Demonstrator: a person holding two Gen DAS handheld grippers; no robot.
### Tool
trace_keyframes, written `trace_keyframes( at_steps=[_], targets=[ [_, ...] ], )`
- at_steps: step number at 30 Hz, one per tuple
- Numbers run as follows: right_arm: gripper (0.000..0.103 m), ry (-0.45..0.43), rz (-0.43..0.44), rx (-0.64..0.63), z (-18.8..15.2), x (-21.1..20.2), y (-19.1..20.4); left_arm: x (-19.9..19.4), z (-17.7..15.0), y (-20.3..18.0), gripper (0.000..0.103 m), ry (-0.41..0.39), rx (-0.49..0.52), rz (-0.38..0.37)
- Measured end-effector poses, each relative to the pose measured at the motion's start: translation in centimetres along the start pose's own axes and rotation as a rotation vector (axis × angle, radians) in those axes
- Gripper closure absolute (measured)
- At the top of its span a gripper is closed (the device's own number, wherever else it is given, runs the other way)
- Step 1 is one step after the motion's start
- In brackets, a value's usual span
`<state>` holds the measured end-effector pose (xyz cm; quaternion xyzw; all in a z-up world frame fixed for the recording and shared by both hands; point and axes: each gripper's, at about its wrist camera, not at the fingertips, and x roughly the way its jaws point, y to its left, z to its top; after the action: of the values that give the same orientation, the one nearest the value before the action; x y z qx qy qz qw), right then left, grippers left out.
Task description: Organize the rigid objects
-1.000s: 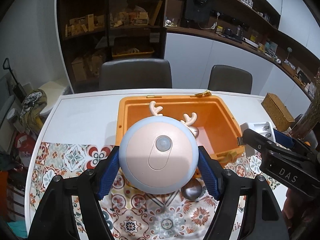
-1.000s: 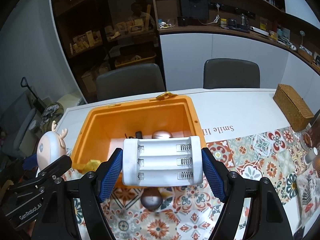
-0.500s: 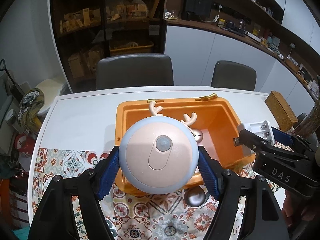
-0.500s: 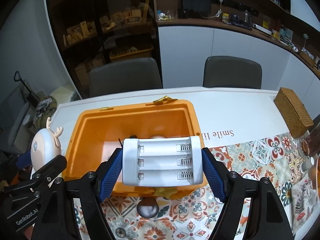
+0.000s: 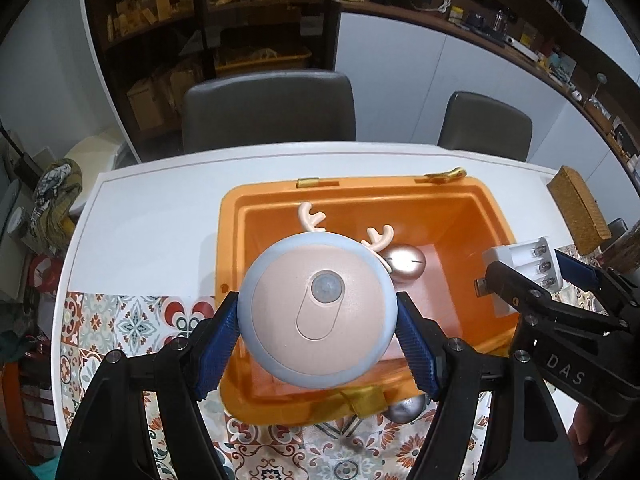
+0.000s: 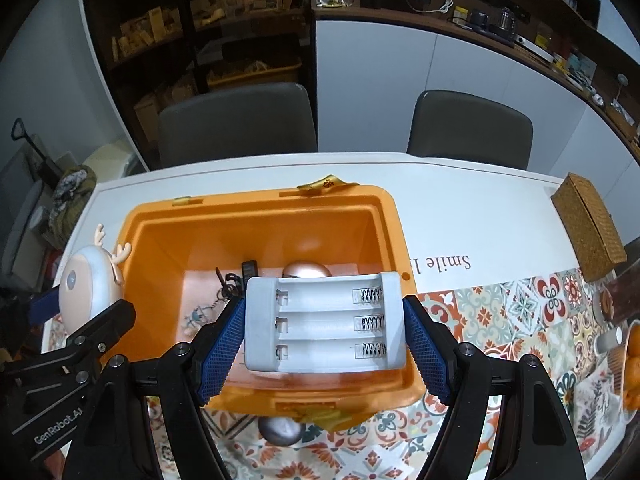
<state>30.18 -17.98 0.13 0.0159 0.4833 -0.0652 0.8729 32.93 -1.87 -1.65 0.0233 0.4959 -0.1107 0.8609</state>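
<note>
Left gripper (image 5: 318,340): fingers clamped on the round deer night light (image 5: 318,312), above the orange bin (image 5: 496,216), near-left part.
Right gripper (image 6: 324,344): fingers clamped on the white battery holder (image 6: 324,322), over the bin's near-right part.
Done: rose-gold mouse (image 6: 307,270) and keyring (image 6: 230,282) lie inside.
Left: release 2 held items; silver mouse (image 6: 280,431) sits outside, near edge.

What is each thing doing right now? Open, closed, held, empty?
Orange box: open, no lid on.
Deer light: held by left hand-held gripper.
Battery holder: no batteries in it, held by right hand-held gripper.
Silver ball: on tablecloth.
</note>
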Motion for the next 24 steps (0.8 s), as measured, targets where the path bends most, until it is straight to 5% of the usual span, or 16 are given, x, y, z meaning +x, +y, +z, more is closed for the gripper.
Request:
trace_keyframes(
  at_steps=[19, 24],
  targets=[
    [0.026, 0.105, -0.013, -0.009, 0.5, 3.5, -0.4, 4.8, 0.2, -0.5, 0.029, 0.155, -0.008, -0.012],
    [0.026, 0.112, -0.022, -0.011, 0.3, 3.7, -0.5, 4.5, 0.1, -1.0, 0.027, 0.137, 0.023, 0.008]
  ],
)
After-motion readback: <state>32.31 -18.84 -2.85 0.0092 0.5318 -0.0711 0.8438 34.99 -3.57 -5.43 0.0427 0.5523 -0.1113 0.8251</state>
